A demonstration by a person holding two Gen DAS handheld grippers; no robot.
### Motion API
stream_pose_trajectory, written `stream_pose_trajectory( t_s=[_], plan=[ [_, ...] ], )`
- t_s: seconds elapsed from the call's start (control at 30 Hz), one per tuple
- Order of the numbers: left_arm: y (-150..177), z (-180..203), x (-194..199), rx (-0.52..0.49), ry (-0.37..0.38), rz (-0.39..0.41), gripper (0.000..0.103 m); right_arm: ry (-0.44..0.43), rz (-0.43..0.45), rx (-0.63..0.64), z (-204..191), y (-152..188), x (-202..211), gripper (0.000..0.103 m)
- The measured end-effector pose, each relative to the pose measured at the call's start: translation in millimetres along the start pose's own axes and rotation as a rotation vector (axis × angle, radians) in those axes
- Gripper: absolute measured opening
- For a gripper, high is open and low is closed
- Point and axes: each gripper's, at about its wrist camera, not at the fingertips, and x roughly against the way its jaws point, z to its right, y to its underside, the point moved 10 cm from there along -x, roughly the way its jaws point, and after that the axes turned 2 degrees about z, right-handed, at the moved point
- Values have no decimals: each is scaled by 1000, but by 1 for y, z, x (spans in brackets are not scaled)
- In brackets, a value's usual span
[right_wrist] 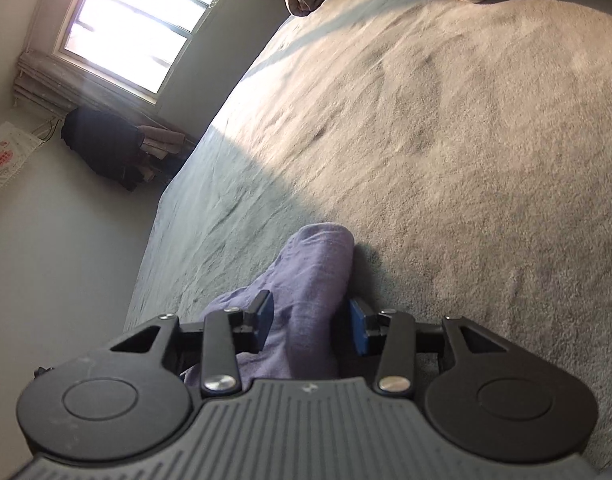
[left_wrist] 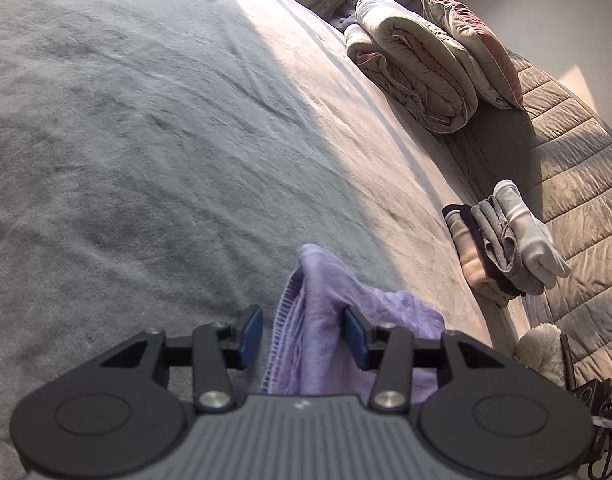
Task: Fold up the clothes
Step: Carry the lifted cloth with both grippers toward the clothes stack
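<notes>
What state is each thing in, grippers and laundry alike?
left gripper: jaws open, purple cloth between them, pads clear of it
right gripper: jaws open, same cloth between them
purple garment: bunched, lying on the bed
stack of clothes: folded, piled
quilt: folded
bed cover: spread, wrinkled

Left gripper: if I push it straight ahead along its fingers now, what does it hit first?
Most likely the purple garment bunched between the left gripper's open fingers; beyond its tip lies only the grey bedspread.
</notes>
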Motion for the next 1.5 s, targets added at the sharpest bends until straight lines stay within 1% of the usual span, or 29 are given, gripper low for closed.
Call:
stream_pose_trajectory(
  t_s=[0.1, 0.17, 0.2, 0.23, 0.27, 0.3, 0.33, 0.43, 0.57, 0.67, 0.8, 0.93, 1.13, 1.37, 1.5],
  plan=[
    [4, 2, -3, 10, 34, -1, 42, 6, 6, 51, -6, 4, -4, 44],
    [7, -1, -2, 29, 50, 11, 36, 12, 14, 92, -9, 8, -4, 43],
    [9, -4, -1, 41, 58, 18, 31, 13, 20, 112, -10, 9, -3, 42],
    [10, -4, 0, 52, 65, 25, 26, 20, 25, 133, -9, 11, -2, 37],
    [10, -4, 1, 63, 72, 35, 24, 30, 30, 153, -9, 11, -2, 32],
    [10, -4, 1, 74, 79, 44, 20, 32, 35, 161, -9, 11, -1, 19],
    [10, -1, 3, 76, 83, 56, 18, 31, 40, 164, -9, 11, 0, 16],
    [8, 23, 13, 24, 90, 108, 17, 16, 78, 193, -15, 6, 9, 15],
    [2, 63, 22, -42, 121, 173, 16, 10, 132, 309, -30, -4, 27, 15],
    [-6, 94, 24, -70, 148, 222, 16, 5, 186, 384, -40, -22, 46, 15],
    [-17, 140, 20, -118, 190, 280, 16, -3, 260, 431, -40, -66, 74, 15],
    [-23, 191, 7, -163, 231, 306, 16, 3, 332, 465, -38, -115, 105, 15],
    [-30, 266, -23, -201, 287, 322, 16, 23, 428, 496, -27, -190, 150, 15],
    [-43, 349, -64, -232, 330, 356, 16, 51, 495, 491, -9, -277, 177, 15],
    [-52, 380, -90, -227, 347, 365, 16, 63, 522, 492, -3, -318, 184, 15]
  ],
)
